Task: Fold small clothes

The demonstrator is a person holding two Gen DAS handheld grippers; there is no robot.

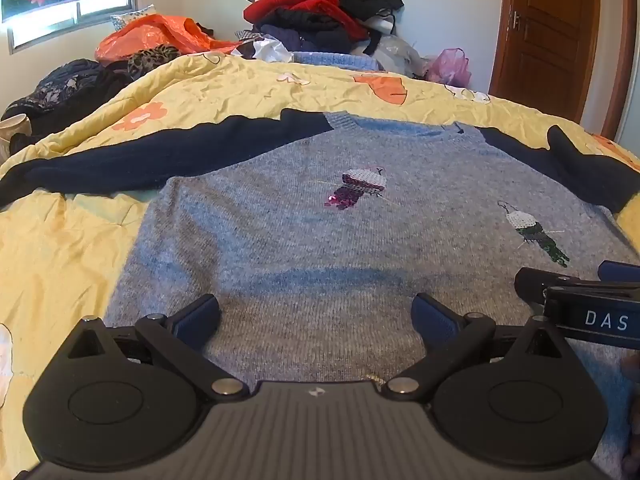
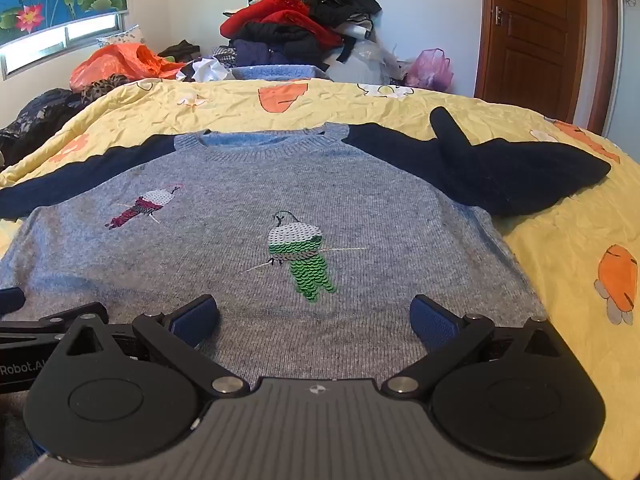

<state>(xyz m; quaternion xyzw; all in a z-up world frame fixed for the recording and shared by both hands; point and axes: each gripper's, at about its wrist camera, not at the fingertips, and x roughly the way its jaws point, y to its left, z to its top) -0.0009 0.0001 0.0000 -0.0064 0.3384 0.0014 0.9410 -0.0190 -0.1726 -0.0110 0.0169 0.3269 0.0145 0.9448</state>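
Both tools hang wide and empty, the left tool (image 1: 316, 316) and right tool (image 2: 314, 316) over the near hem of the grey sweater (image 1: 320, 248) spread flat on the bed's yellow quilt (image 1: 240, 92). The knit looks soft, limp and light; I'd pinch a hem corner or, farther off, a navy sleeve (image 2: 520, 176).

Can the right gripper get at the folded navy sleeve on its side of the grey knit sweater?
Probably yes. The right gripper is open and empty over the hem; the navy sleeve lies exposed on the yellow quilt, nothing on it.

A bed with a yellow flowered quilt (image 2: 400, 108) carries a grey sweater (image 2: 360, 208) spread flat; clothes pile (image 2: 296, 28) at 12 o'clock.
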